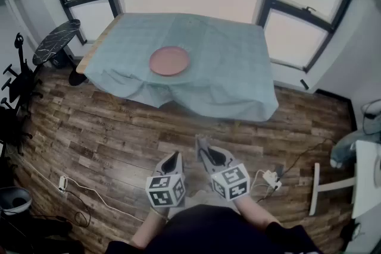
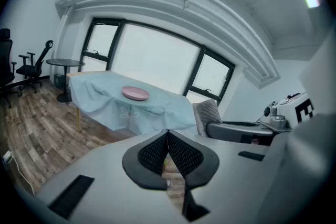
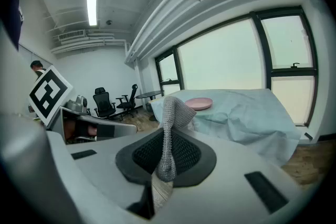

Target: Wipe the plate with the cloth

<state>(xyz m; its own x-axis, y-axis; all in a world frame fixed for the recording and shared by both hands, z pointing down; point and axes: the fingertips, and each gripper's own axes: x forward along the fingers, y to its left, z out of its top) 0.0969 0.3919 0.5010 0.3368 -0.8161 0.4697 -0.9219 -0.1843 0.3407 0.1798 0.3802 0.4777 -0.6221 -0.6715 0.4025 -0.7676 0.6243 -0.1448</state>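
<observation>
The person is standing back from the table (image 1: 98,40), well apart from it, over the wooden floor (image 1: 107,140). They are holding both grippers close in front of the body, pointing toward the table and tilted somewhat downward.

The left gripper (image 2: 167,134) is keeping its two jaws pressed together with nothing between them. In the head view it is sitting just beside the other one, its marker cube (image 1: 165,190) facing up.

The right gripper (image 3: 167,140) is clamping the cloth (image 3: 171,113), a grey knitted piece. The cloth is standing up out of the closed jaws and folding over at its top, while a short end is hanging below them. From the left gripper view the same cloth is showing off to the side as a grey upright fold.

The plate (image 1: 169,60), pink and round, is lying flat on the table, a little left of the middle as the person is facing it and away from every corner. Nothing is touching it. A pale blue tablecloth (image 1: 232,74) is covering the whole top and drooping in loose folds over the edge nearest the person, leaving only a strip of wood showing along the left edge.

A small round black side table (image 1: 57,41) is standing just off the far left corner, and tall dark-framed windows (image 1: 303,27) are running behind the far edge.
</observation>
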